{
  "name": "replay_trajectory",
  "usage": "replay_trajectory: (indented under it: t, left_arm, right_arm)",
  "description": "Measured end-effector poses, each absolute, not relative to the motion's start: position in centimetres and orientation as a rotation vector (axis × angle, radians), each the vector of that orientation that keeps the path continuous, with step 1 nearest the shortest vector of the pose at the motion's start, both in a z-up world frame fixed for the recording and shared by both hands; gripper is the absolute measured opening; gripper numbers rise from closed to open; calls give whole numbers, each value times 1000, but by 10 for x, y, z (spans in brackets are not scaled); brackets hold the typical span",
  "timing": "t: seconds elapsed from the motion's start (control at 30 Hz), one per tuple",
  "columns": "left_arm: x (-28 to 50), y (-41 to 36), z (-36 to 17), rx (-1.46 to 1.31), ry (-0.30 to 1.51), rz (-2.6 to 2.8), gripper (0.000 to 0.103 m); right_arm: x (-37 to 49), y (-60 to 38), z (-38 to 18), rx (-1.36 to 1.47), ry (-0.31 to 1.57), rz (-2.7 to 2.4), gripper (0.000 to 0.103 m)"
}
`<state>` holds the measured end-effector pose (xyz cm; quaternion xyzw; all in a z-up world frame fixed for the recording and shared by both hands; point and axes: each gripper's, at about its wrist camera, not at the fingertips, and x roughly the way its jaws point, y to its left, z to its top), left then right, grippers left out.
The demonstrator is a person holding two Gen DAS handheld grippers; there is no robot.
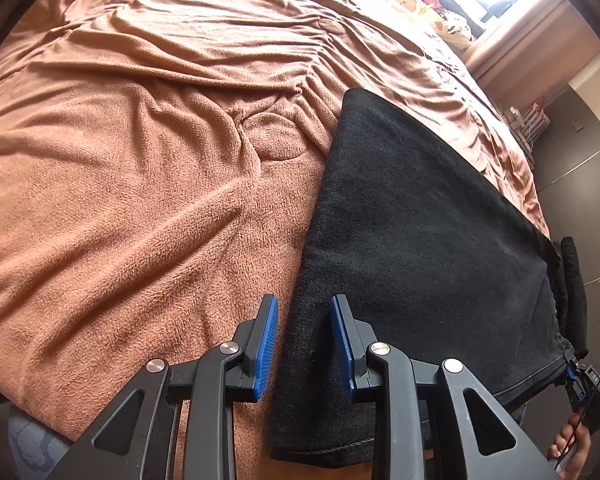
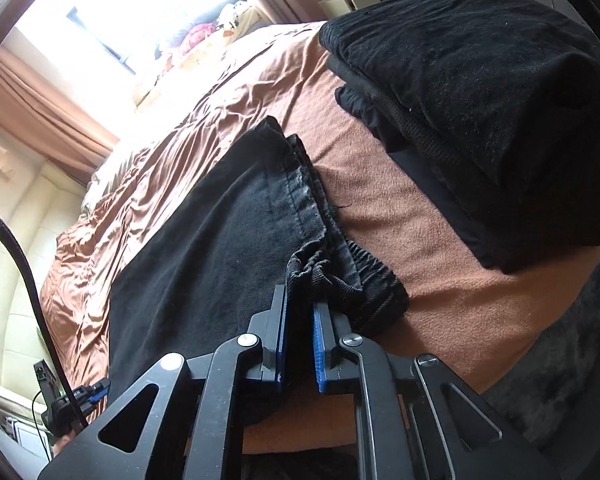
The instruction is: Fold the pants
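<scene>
Black pants (image 1: 412, 240) lie on the brown blanket (image 1: 140, 200) — left gripper (image 1: 304, 344) open astride their hem, right gripper (image 2: 300, 336) clamped on the waistband (image 2: 340, 280).

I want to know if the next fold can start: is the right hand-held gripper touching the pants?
Touching. The right wrist view shows the right hand-held gripper with the bunched waistband of the pants pinched between its pads.
</scene>
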<state>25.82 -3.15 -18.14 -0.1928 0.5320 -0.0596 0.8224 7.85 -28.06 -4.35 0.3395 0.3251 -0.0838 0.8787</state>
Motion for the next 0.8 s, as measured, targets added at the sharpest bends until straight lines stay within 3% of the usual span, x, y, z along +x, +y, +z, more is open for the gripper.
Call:
replay_trajectory:
  t: [0.8]
  left_arm:
    - [283, -25, -204, -655, 1220, -301, 29]
  right_arm:
    - [61, -295, -65, 798, 627, -216, 7]
